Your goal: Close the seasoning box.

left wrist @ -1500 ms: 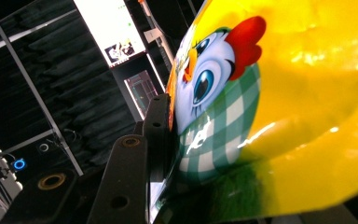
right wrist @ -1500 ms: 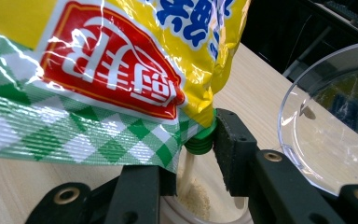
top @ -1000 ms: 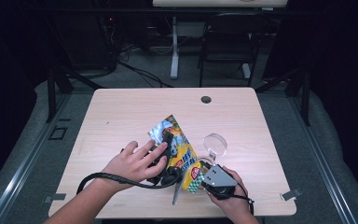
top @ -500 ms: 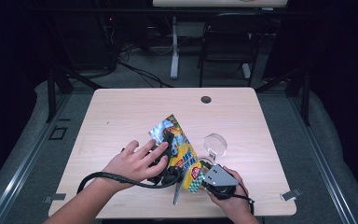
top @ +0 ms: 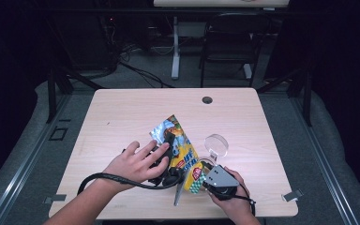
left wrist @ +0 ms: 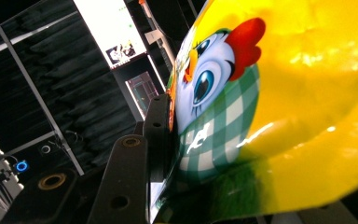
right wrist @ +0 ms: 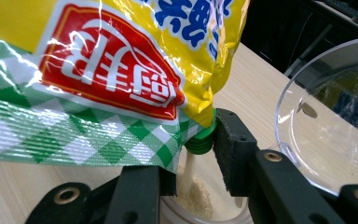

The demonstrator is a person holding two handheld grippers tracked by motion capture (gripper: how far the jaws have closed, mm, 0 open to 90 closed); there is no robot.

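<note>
Little has shifted over the last second: the seasoning bag [top: 182, 149] hangs in the same tilt, so the pour is under way. Powder streams from its green spout [right wrist: 199, 140] into the clear cup [right wrist: 200, 205] below the right gripper [right wrist: 196, 149], whose fingers clamp the bag's lower corner. The left gripper [left wrist: 161, 135] pinches its upper edge. The bag's long axis slants, spout downward.

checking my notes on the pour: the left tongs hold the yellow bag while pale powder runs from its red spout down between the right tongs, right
One thing is off: the spout is green, not red, as the right gripper view shows. The rest stands: the left tongs hold the yellow bag, and pale powder runs from that spout down between the right tongs.
</note>
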